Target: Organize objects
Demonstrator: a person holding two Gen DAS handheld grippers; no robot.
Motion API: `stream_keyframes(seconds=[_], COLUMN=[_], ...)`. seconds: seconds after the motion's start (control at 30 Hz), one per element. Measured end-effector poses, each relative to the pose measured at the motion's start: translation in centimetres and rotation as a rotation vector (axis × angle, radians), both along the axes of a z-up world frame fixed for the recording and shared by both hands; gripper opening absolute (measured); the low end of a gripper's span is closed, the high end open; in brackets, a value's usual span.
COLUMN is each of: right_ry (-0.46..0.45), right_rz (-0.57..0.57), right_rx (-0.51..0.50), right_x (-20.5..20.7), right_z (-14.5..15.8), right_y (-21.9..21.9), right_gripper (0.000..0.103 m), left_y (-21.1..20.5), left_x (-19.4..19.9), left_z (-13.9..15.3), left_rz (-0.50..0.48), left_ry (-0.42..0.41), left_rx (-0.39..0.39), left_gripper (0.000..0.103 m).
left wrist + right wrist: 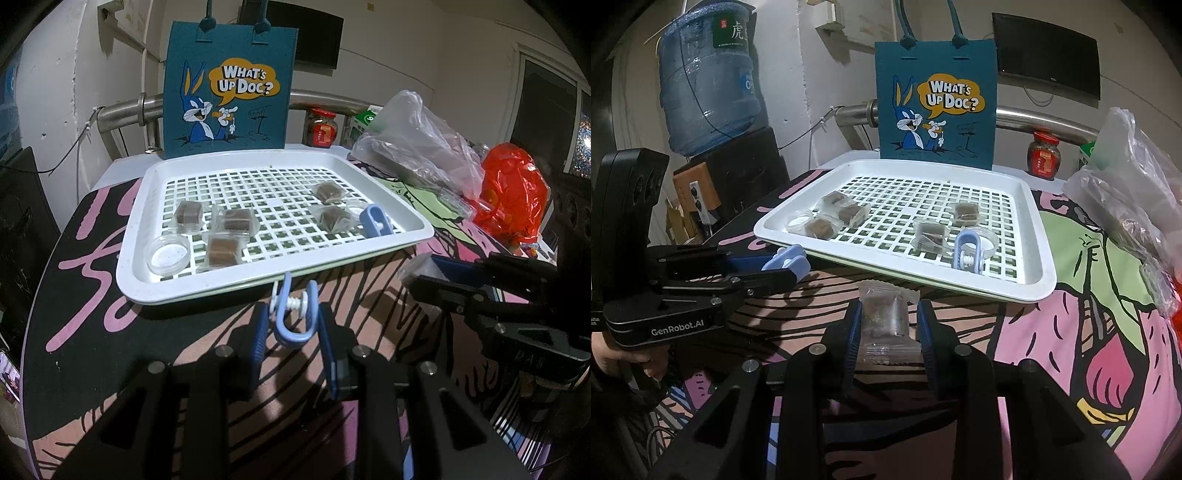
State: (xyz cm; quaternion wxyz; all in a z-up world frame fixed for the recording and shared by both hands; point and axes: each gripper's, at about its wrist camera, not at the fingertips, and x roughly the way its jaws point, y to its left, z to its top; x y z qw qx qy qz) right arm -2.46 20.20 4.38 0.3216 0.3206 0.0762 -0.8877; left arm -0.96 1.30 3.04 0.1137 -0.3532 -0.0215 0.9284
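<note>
Behind, felt bag (225,96); left tool (291,332) pinches plastic clip (293,314).

Reference landmark: blue felt tote bag (936,103), printed with a cartoon rabbit, standing upright. Behind it runs a steel pipe rail (1038,116). Right of the bag: red-lidded jar (1044,155), then crumpled clear plastic bags (1134,177) and a red plastic bag (511,192). Far left: water jug (709,81). Upper right: wall-mounted screen (1047,61).
</note>
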Motion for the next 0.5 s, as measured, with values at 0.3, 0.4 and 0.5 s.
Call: stream_keyframes(seconds=[0.3, 0.4, 0.5], right_ry=[-0.003, -0.005, -0.005], right_rz=[-0.001, -0.002, -0.002], right_rx=[-0.004, -0.006, -0.006], right_x=[-0.11, -0.15, -0.17], right_z=[0.01, 0.02, 0.02], right_y=[0.12, 0.16, 0.18], right_gripper=[0.029, 0.029, 0.029], left_y=[0.02, 0.1, 0.08], left_x=[-0.03, -0.03, -0.04], left_z=[-0.06, -0.09, -0.08], left_rz=[-0.001, -0.001, -0.001], left_ry=[-0.004, -0.005, -0.006], left_rx=[0.001, 0.002, 0.002], left_gripper=[0.026, 0.026, 0.026])
